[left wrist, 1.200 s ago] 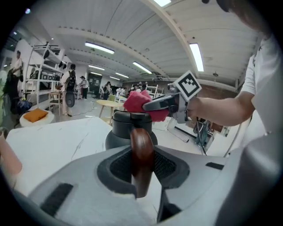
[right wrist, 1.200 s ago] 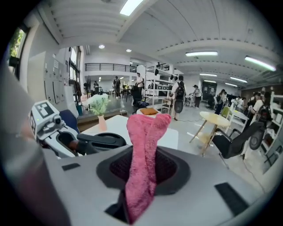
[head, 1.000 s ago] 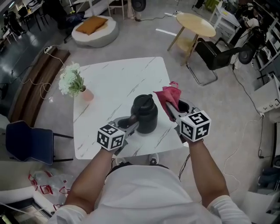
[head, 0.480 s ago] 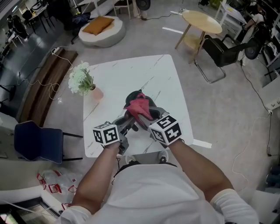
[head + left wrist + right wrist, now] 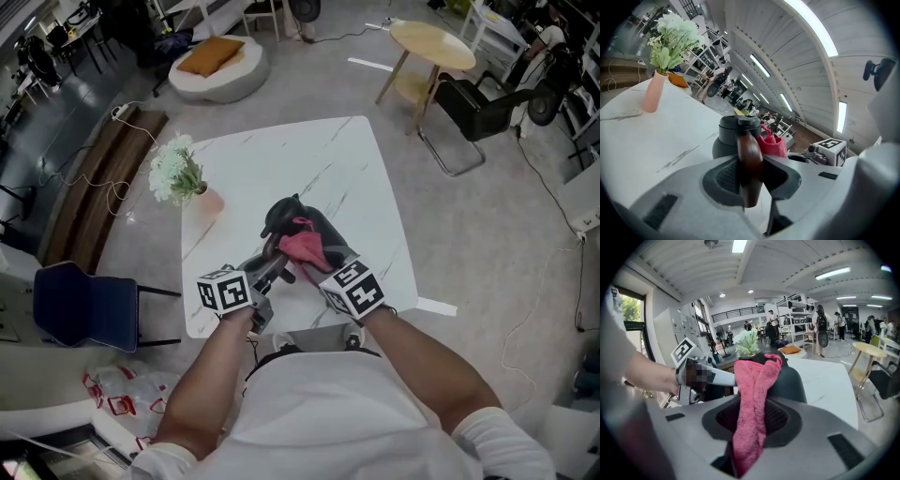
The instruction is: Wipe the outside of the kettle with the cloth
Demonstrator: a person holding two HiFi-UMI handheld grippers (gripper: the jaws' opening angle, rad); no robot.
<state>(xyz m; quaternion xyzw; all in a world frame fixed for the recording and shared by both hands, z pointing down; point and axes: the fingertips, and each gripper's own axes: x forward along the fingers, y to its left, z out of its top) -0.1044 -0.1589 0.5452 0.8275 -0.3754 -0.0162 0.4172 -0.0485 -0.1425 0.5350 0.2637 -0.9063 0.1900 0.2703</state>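
Since a second ago, the right tongs point(image 5: 317, 255) have swung in from the right side of the kettle point(image 5: 298, 216) and brought the pink cloth point(image 5: 302, 246) onto it. Back then the cloth hung just beside the kettle, which stood upright. Now the kettle looks tipped, with its lid toward the far left, and the cloth lies against its near, upper side.

The left tongs point(image 5: 279, 265) are clamped on the kettle's brown handle point(image 5: 749, 164). In the left gripper view the handle stands pinched between the two pads, with the dark kettle body and lid just beyond it. The right tongs are closed on the cloth. In the right gripper view a fold of it runs up between the pads and drapes over the dark, rounded side of the kettle right in front.

The kettle sits over the near part of the white marble-look table point(image 5: 309, 150), between the two tongs, which are close together. Whether its base rests on the tabletop I cannot tell, since the tongs and cloth cover it. A pink vase of white flowers point(image 5: 178, 176) stands at the table's left edge, well apart from the kettle. A blue chair point(image 5: 80, 305) stands on the floor to the left of the table, and a round wooden table point(image 5: 433, 45) stands far off to the right.
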